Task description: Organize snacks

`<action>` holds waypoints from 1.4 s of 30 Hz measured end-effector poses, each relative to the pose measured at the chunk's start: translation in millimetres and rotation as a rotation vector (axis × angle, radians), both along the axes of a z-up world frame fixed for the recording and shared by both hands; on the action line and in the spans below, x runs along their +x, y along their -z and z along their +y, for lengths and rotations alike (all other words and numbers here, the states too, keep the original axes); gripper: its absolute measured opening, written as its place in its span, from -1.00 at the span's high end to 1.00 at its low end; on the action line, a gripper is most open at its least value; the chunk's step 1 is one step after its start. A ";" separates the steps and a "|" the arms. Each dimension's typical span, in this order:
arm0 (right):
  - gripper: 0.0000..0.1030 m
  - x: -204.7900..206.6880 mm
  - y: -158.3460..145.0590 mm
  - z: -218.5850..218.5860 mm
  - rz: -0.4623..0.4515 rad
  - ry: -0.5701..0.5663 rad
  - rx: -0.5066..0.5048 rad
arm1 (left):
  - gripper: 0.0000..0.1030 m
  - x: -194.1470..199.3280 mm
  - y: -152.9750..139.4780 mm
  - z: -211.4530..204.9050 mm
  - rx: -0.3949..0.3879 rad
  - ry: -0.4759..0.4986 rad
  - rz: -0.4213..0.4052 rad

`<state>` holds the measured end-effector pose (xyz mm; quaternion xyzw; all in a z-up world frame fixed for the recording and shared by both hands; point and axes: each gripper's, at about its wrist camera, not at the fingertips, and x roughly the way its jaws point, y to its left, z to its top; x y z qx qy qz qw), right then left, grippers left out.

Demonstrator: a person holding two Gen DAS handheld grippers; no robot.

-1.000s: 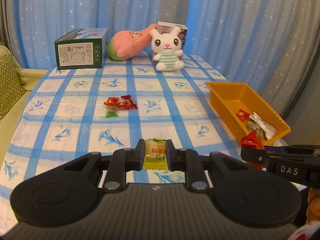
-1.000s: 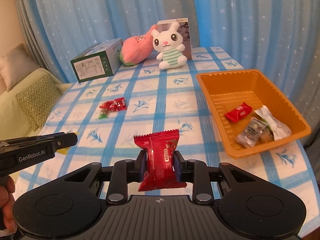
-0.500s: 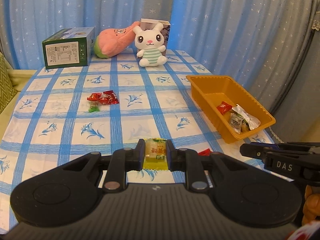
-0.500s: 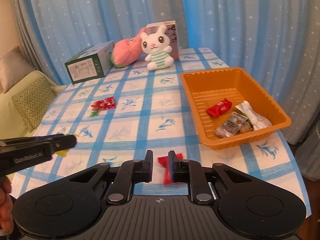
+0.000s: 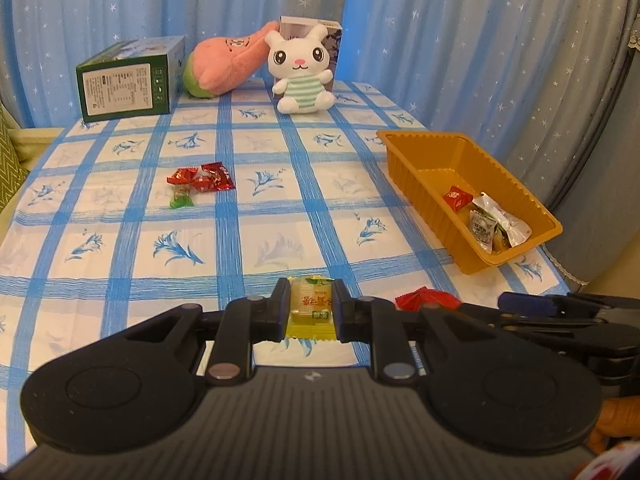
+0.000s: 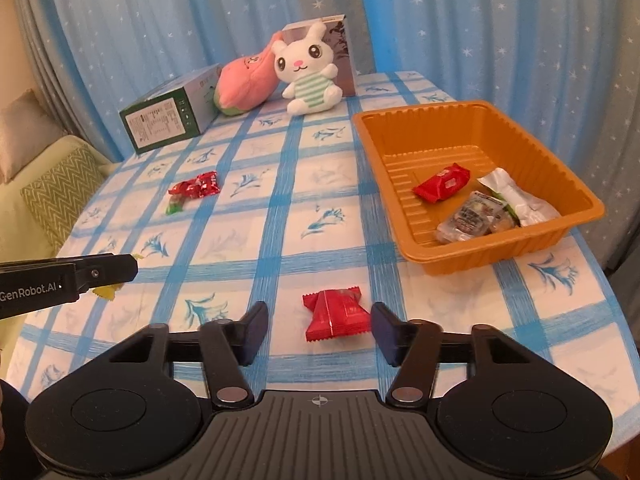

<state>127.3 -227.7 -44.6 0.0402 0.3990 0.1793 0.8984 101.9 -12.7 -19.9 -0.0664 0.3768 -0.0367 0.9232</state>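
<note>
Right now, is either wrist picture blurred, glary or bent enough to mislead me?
Left wrist view: sharp, with even warm light; the curtain bows at the edges; a dim vignette sits in the top right corner. Right wrist view: also sharp, no glare on the orange tray; the tablecloth lines curve outward; soft shadow under the red snack.

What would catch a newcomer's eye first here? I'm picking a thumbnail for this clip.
Probably the white bunny plush sitting at the table's far end before the starry blue curtain. Next, the orange tray on the right, holding a few snacks. Up close, a red snack packet lies between the right claw's opening jaws.
</note>
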 end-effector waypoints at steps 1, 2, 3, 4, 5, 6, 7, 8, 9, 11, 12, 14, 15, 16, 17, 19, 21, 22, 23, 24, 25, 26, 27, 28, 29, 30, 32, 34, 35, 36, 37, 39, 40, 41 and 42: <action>-0.11 3.6 2.7 2.2 0.003 -0.010 -0.008 | 0.63 2.1 2.2 0.3 -0.002 0.001 0.005; -0.11 8.1 5.5 4.4 0.004 -0.018 -0.018 | 0.63 3.8 4.3 0.9 -0.002 0.002 0.009; -0.11 12.9 7.9 6.1 0.005 -0.025 -0.026 | 0.63 5.8 6.6 1.6 -0.004 0.002 0.014; -0.11 18.3 10.5 7.3 0.007 -0.030 -0.031 | 0.63 8.2 8.8 0.9 -0.006 0.001 0.019; -0.11 24.2 13.4 8.4 0.013 -0.036 -0.037 | 0.63 9.8 11.2 1.7 -0.007 0.000 0.024; -0.11 31.0 16.3 9.4 0.025 -0.043 -0.044 | 0.63 11.3 13.5 2.3 -0.008 -0.001 0.028; -0.11 37.7 19.3 10.3 0.039 -0.052 -0.051 | 0.63 13.0 15.7 3.2 -0.009 -0.002 0.033; -0.11 44.3 23.1 11.2 0.056 -0.063 -0.062 | 0.63 14.3 17.7 4.3 -0.012 -0.005 0.037; -0.11 50.4 27.1 12.3 0.079 -0.073 -0.077 | 0.63 15.6 19.7 4.9 -0.015 -0.007 0.042; -0.10 59.4 35.6 14.4 0.114 -0.087 -0.102 | 0.63 17.9 22.9 6.3 -0.018 -0.009 0.049; -0.08 62.5 39.1 14.9 0.126 -0.092 -0.110 | 0.63 18.7 24.4 7.0 -0.019 -0.009 0.052; 0.19 66.3 45.0 14.9 0.139 -0.092 -0.119 | 0.63 19.5 27.1 8.1 -0.023 -0.010 0.058; 0.36 67.1 47.0 14.5 0.143 -0.090 -0.118 | 0.63 20.2 28.3 8.4 -0.024 -0.010 0.060; 0.39 67.4 48.5 14.2 0.147 -0.087 -0.120 | 0.63 21.1 29.2 8.6 -0.024 -0.009 0.063; 0.42 66.7 48.8 14.3 0.146 -0.087 -0.124 | 0.63 21.5 30.0 9.0 -0.025 -0.009 0.064; 0.49 64.7 49.3 15.9 0.143 -0.092 -0.134 | 0.63 22.2 31.1 9.1 -0.028 -0.010 0.067; 0.53 60.6 46.5 15.2 0.133 -0.085 -0.129 | 0.63 22.2 30.9 8.8 -0.027 -0.010 0.067; 0.53 58.2 43.8 14.8 0.124 -0.079 -0.124 | 0.63 21.7 30.6 8.6 -0.029 -0.009 0.065; 0.53 55.2 40.8 13.9 0.114 -0.073 -0.117 | 0.63 21.2 29.9 8.3 -0.030 -0.009 0.063; 0.53 52.5 37.4 12.9 0.106 -0.066 -0.108 | 0.63 20.7 28.7 7.3 -0.030 -0.007 0.061; 0.53 50.0 33.1 12.2 0.098 -0.059 -0.098 | 0.63 20.4 27.2 6.2 -0.031 -0.006 0.058; 0.53 47.3 28.9 11.1 0.090 -0.053 -0.088 | 0.63 19.9 25.6 5.2 -0.032 -0.004 0.054; 0.53 44.7 24.2 10.0 0.083 -0.046 -0.079 | 0.63 19.3 23.6 3.7 -0.034 -0.002 0.050; 0.53 42.1 19.7 8.8 0.076 -0.040 -0.070 | 0.63 18.2 21.4 2.0 -0.034 0.001 0.045; 0.53 39.4 15.2 7.5 0.069 -0.035 -0.060 | 0.63 17.7 19.6 0.7 -0.034 0.004 0.042; 0.53 36.9 10.7 6.5 0.063 -0.030 -0.052 | 0.63 17.0 17.3 -1.6 -0.034 0.007 0.038; 0.53 31.2 2.0 4.4 0.047 -0.024 -0.042 | 0.63 15.6 13.2 -5.1 -0.034 0.012 0.030; 0.53 26.2 -6.2 1.6 0.033 -0.019 -0.032 | 0.63 14.0 8.4 -9.5 -0.034 0.017 0.022; 0.53 24.0 -10.2 0.3 0.026 -0.015 -0.028 | 0.63 13.3 6.4 -11.2 -0.033 0.020 0.019; 0.53 22.1 -14.1 -1.6 0.020 -0.011 -0.022 | 0.63 12.6 4.4 -13.0 -0.033 0.023 0.015; 0.53 20.3 -18.0 -3.8 0.013 -0.007 -0.015 | 0.63 11.7 2.3 -15.2 -0.033 0.026 0.012; 0.53 17.3 -25.6 -8.6 -0.002 0.004 -0.006 | 0.63 10.2 -1.8 -19.3 -0.031 0.033 0.004; 0.53 16.4 -29.1 -11.1 -0.009 0.009 -0.002 | 0.63 9.8 -3.7 -20.9 -0.031 0.036 0.001; 0.53 15.4 -32.3 -13.3 -0.016 0.014 0.001 | 0.63 9.6 -5.5 -22.8 -0.032 0.039 -0.002; 0.53 14.7 -35.1 -15.6 -0.022 0.019 0.004 | 0.63 9.4 -7.3 -24.8 -0.031 0.043 -0.006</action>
